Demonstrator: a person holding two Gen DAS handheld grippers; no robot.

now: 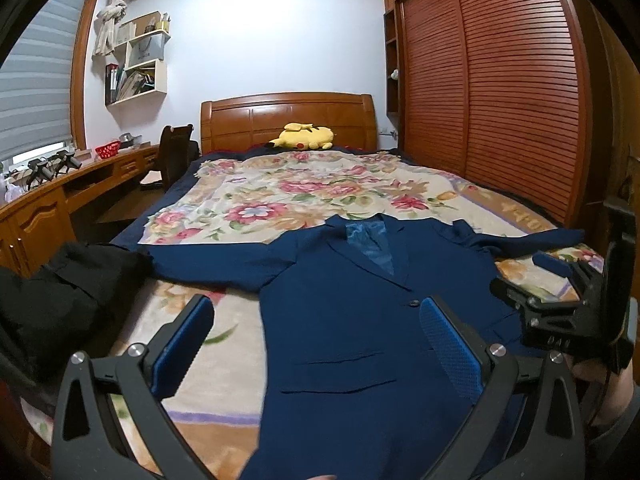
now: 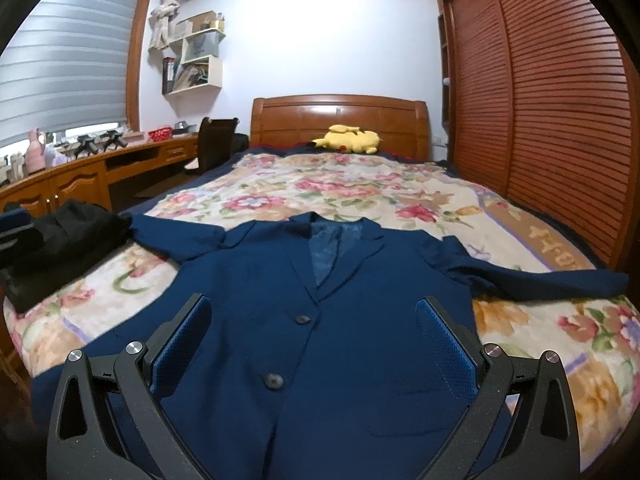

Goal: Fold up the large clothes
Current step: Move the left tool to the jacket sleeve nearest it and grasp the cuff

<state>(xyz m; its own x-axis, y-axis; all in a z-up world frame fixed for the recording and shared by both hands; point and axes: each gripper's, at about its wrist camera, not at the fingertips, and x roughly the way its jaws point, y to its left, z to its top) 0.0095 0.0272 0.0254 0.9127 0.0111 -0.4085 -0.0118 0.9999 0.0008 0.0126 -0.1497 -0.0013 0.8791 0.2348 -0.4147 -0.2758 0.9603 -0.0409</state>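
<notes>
Blue-padded and spread wide, the left gripper (image 1: 316, 344) and right gripper (image 2: 312, 344) hover empty above a navy blazer (image 2: 320, 300) lying front-up, sleeves out, on the floral blanket (image 2: 340, 192). Black clothing (image 2: 60, 240) sits left; a yellow plush (image 2: 352, 140) rests by the headboard (image 2: 340, 120).

A home bedroom is seen here — a wide bed (image 2: 520, 208) spread with a floral blanket, backed by a wooden headboard (image 2: 340, 120). A yellow plush toy (image 2: 352, 140) is propped there. Louvred wardrobe doors (image 2: 540, 100), a curved desk (image 2: 100, 168) and cluttered wall shelves (image 2: 196, 60) are shown — lived-in.
</notes>
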